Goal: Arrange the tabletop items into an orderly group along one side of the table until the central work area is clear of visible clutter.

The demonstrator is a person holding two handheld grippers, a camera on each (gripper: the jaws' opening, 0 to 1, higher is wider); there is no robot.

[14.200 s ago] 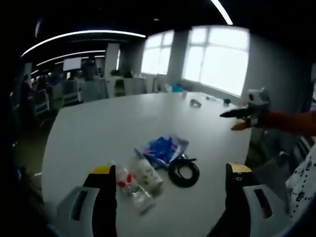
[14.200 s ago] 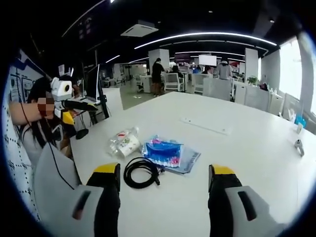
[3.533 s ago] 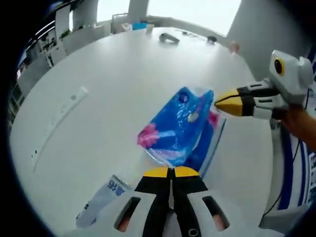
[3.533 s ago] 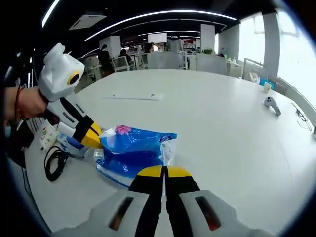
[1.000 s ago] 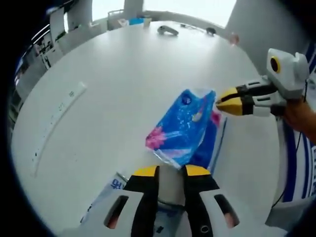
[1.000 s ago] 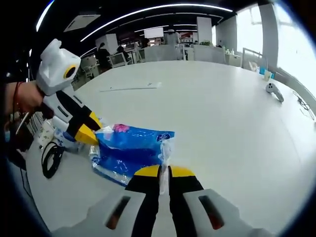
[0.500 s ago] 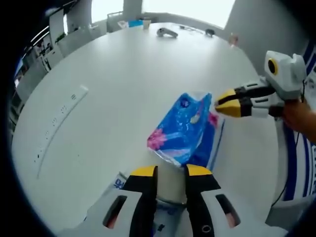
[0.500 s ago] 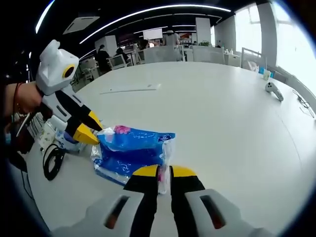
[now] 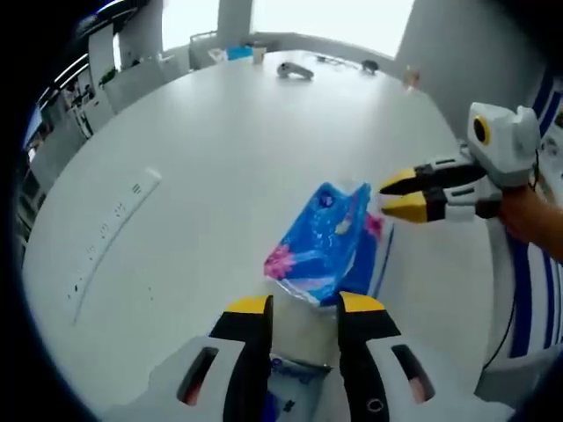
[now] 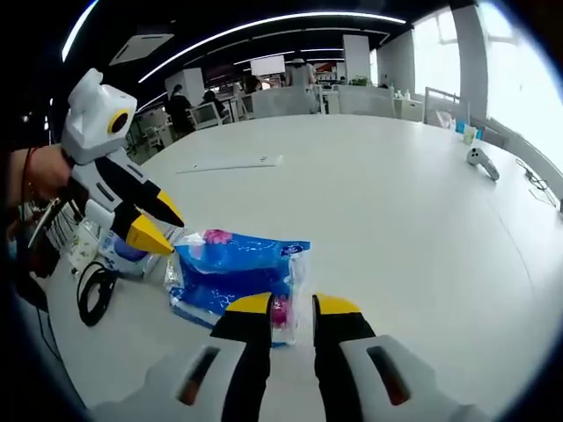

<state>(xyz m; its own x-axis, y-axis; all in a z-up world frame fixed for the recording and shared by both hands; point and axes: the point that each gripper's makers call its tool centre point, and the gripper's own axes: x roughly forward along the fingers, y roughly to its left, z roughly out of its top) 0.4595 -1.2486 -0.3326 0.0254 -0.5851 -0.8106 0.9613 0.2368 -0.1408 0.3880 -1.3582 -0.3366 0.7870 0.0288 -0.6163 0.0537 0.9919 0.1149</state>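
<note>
Left gripper view, near to far: left gripper [image 9: 303,308], bottom centre, jaws slightly apart, nothing between them. Label scrap [image 9: 297,369] below the jaws; identity unclear. Blue pack [image 9: 324,237], centre, just beyond the tips, long axis running up-right toward the right gripper [image 9: 398,195], whose jaws stand a little apart just off the pack's far end. White table [image 9: 202,149] beyond; small items at the top edge.

Right gripper view: right gripper [image 10: 291,305], jaws parted, holding nothing; pack [image 10: 236,269] directly ahead, lying crosswise; left gripper [image 10: 157,221] at its left end; black cable [image 10: 91,292], lower left. Both grippers lie equally near.
</note>
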